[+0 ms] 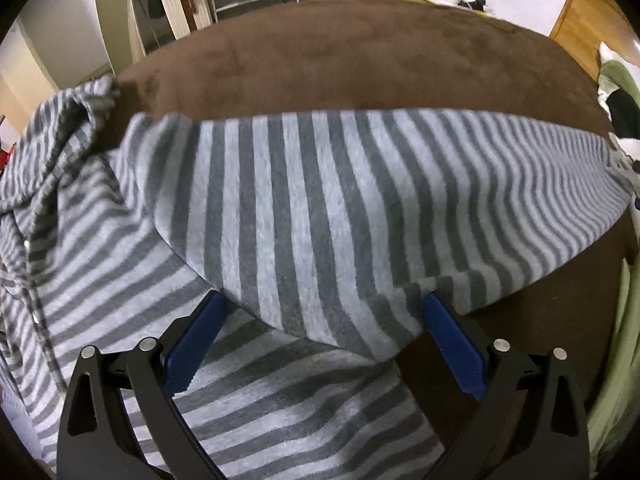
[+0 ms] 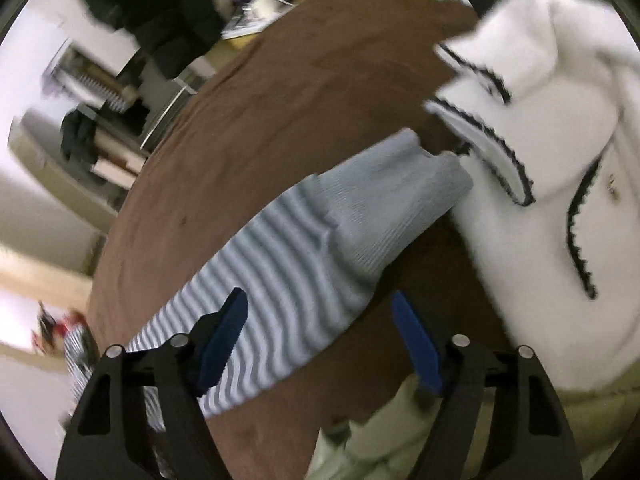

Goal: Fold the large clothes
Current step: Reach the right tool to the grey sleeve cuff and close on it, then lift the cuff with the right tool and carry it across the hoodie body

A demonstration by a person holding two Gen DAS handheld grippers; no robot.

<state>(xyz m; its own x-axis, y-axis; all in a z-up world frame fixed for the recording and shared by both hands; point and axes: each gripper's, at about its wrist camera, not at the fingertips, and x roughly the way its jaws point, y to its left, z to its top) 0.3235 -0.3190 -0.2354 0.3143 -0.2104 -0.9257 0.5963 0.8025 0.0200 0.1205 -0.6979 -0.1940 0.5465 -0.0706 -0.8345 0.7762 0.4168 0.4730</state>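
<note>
Left gripper [image 1: 324, 316]: jaws spread wide, pads bare. The near edge of the folded sleeve [image 1: 360, 200] of the striped garment [image 1: 120, 280] hangs over the fingertips, but nothing is pinched; I read it as released. Right gripper [image 2: 320, 328]: jaws also apart, the left pad over the sleeve's stripes, the right pad over bare cover, no cloth clamped. The view is blurred, so contact with the fabric cannot be judged.

Garment position: spread on the brown bed cover [image 1: 320, 64], body lying to the left and near, one sleeve laid across it toward the right. Its plain ribbed cuff [image 2: 400, 200] ends just beside a white fleece jacket [image 2: 560, 160] at the right.

Judgement: sleeve fold in progress, body folds not yet made.

To do the step well: take the sleeve at two points well apart, seize a single layer squarely between the pads, keep the cloth taut between the grippers, and lay the cuff inside the body outline, clear of the white jacket. Flatten the wrinkled near edge before releasing.
</note>
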